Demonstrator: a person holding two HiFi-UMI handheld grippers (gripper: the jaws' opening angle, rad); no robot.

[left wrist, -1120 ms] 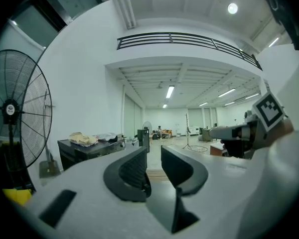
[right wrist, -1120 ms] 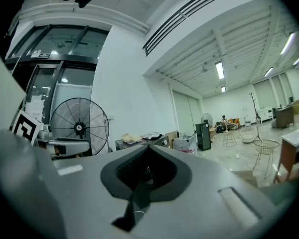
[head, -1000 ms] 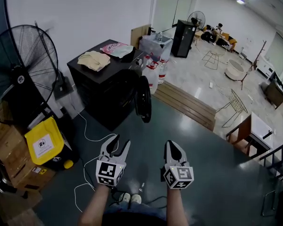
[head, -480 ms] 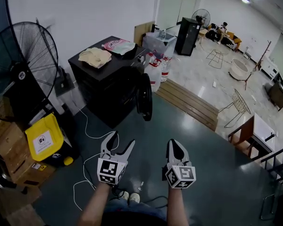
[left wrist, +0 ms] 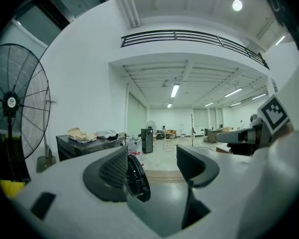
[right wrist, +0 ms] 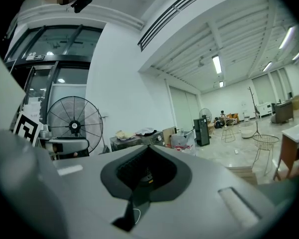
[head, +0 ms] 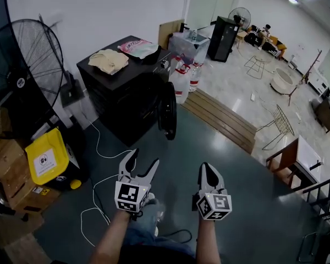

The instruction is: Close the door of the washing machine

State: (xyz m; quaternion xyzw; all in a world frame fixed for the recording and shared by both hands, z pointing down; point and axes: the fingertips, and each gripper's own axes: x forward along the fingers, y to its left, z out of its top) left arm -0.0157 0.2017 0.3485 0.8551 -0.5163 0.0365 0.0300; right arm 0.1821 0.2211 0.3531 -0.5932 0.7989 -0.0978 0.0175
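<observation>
Approach comes first, in my judgement. The boxy matt-black washing machine (head: 118, 100) stands well ahead of both grippers, against the white wall. Its round door (head: 166, 111), a thick black plastic ring around dark glass, hangs swung out from the front, nearly edge-on in the head view.

The left gripper (head: 144, 158) shows its fingers spread wide, having just been opening, with nothing between them. In the left gripper view the door only shows far off, beyond the ribbed left finger (left wrist: 112, 171). The right gripper (head: 207, 170) has its fingers pressed together and empty.

To close the door well, I would bring one gripper to the free edge of the ring, away from the hinge. Pressing flat on the hard rim seems safer than on the smooth glass, where a pad may slide. Then follow the swing until the latch catches.

The folded beige cloth (head: 110, 60) on the lid lies clear of the opening. A loose white cable (head: 96, 143) on the glossy grey-green floor could snag a foot.
</observation>
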